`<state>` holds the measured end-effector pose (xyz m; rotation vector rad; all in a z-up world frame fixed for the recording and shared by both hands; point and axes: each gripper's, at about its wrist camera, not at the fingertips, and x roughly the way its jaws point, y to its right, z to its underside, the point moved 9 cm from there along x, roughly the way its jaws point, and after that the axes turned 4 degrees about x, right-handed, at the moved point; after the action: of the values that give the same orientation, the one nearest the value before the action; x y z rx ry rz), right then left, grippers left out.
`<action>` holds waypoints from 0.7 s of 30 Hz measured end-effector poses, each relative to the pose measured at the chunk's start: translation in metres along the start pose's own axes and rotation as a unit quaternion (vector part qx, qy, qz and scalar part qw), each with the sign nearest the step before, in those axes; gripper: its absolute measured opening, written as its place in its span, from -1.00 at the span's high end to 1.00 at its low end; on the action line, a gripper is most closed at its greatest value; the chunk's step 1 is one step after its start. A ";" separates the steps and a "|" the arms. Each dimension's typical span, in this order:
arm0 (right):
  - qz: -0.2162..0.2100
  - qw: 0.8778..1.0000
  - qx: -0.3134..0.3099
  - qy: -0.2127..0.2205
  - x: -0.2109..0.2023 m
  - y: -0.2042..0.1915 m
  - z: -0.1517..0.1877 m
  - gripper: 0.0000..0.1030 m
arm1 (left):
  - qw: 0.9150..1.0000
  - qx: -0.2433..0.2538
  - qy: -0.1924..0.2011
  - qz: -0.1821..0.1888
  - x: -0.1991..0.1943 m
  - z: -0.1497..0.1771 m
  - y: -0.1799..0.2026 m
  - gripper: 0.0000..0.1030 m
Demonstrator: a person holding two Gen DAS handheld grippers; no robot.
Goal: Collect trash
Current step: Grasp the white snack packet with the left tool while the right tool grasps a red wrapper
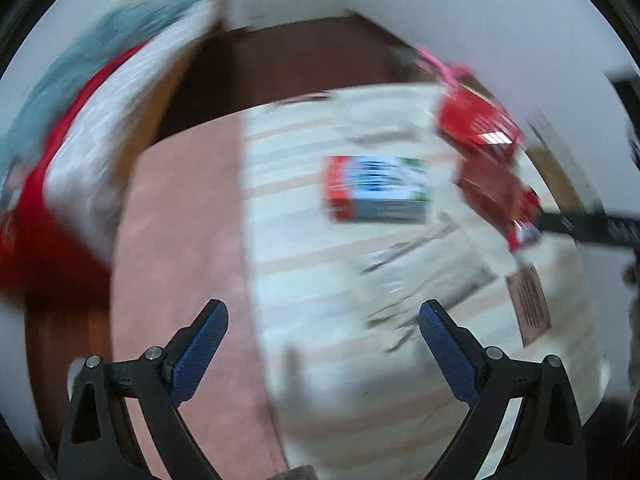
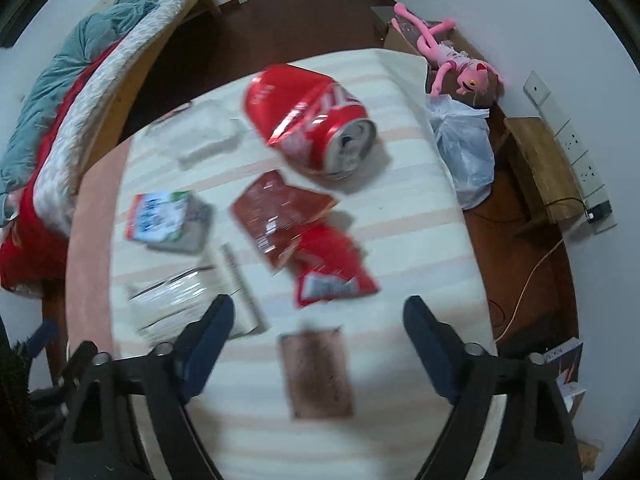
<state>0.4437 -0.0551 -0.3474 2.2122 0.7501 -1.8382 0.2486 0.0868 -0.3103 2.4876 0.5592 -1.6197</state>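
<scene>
Right gripper (image 2: 318, 312) spread wide and empty above striped worktop (image 2: 420, 208), red wrapper (image 2: 332, 272) lower centre, dented can (image 2: 308, 120) upper centre; left gripper (image 1: 322, 316) likewise apart.

left view smeared, carton (image 1: 376, 188) print unreadable
</scene>
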 end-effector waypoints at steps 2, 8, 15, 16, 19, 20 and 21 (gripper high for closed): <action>-0.008 1.000 0.003 -0.006 0.017 0.006 -0.006 -0.52 | 0.998 0.060 -0.007 -0.002 0.012 -0.011 0.017 -0.90; -0.044 0.999 0.006 -0.017 0.049 0.004 -0.011 0.19 | 0.987 0.152 -0.006 0.055 0.024 -0.029 0.054 -0.88; -0.040 0.999 0.033 -0.005 0.031 0.027 0.008 0.44 | 0.965 0.246 -0.040 0.082 0.041 -0.021 0.091 -0.88; -0.043 0.998 0.036 -0.008 0.028 0.027 0.013 0.44 | 0.962 0.257 -0.048 0.083 0.047 -0.019 0.095 -0.88; -0.060 0.997 0.044 -0.019 0.027 0.028 0.022 0.43 | 0.959 0.260 -0.065 0.086 0.064 -0.015 0.098 -0.86; -0.062 0.997 0.045 -0.022 0.027 0.029 0.024 0.40 | 0.960 0.256 -0.063 0.091 0.065 -0.016 0.099 -0.72; -0.060 0.997 0.046 -0.034 0.030 0.029 0.026 0.25 | 0.962 0.249 -0.061 0.097 0.066 -0.016 0.101 -0.38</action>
<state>0.4378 -0.0832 -0.3877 2.1913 0.8177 -2.0335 0.3228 0.0141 -0.3733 2.6262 -0.1290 -2.0099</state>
